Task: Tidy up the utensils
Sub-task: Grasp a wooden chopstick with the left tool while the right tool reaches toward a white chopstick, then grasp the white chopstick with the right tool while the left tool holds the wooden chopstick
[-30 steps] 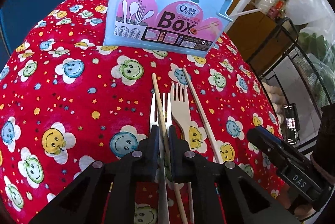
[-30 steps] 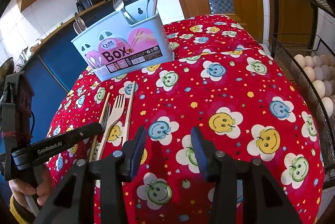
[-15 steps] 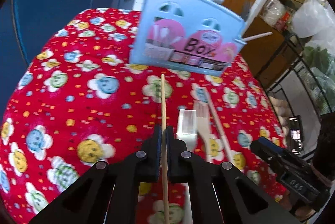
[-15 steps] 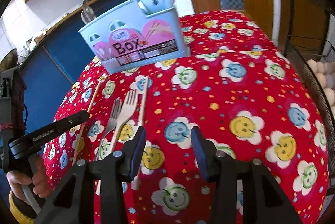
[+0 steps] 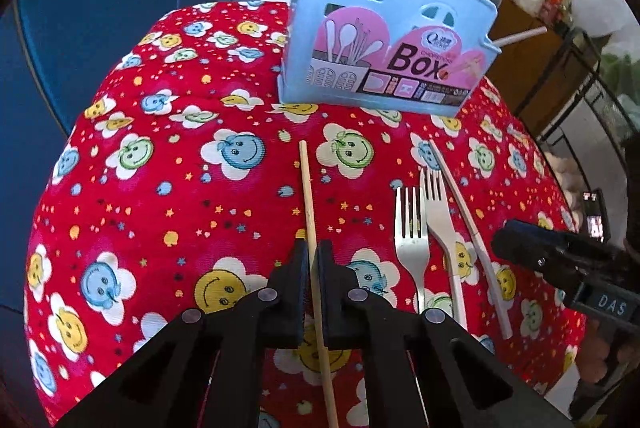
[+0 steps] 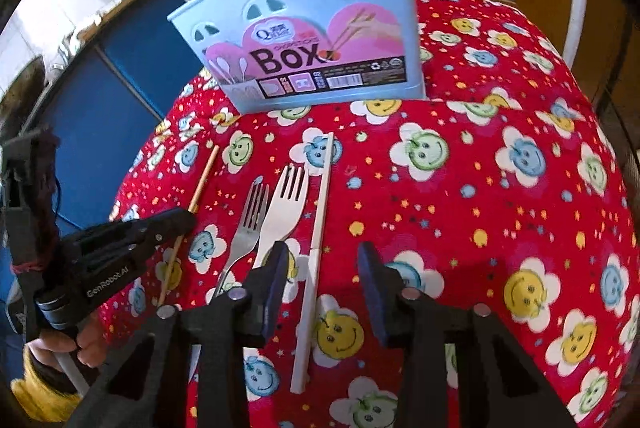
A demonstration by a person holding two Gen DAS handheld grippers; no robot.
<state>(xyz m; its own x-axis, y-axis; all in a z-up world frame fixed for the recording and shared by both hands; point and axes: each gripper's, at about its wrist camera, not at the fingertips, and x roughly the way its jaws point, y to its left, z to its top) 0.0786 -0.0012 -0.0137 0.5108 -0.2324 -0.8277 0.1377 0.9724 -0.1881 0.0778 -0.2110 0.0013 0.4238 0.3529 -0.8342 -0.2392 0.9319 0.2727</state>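
Matt red printed cloth (image 5: 160, 196) covering the desk, shiny metal fork (image 5: 409, 228) gleaming, pale wooden chopstick (image 5: 308, 196), glossy blue plastic box (image 5: 384, 40), matt black fingers (image 5: 298, 280).

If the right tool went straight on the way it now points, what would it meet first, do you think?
Probably the white chopstick lying on the red tablecloth: it runs between the right tool's open jaws, close to the left one. Depth is unclear; otherwise it meets the cloth.
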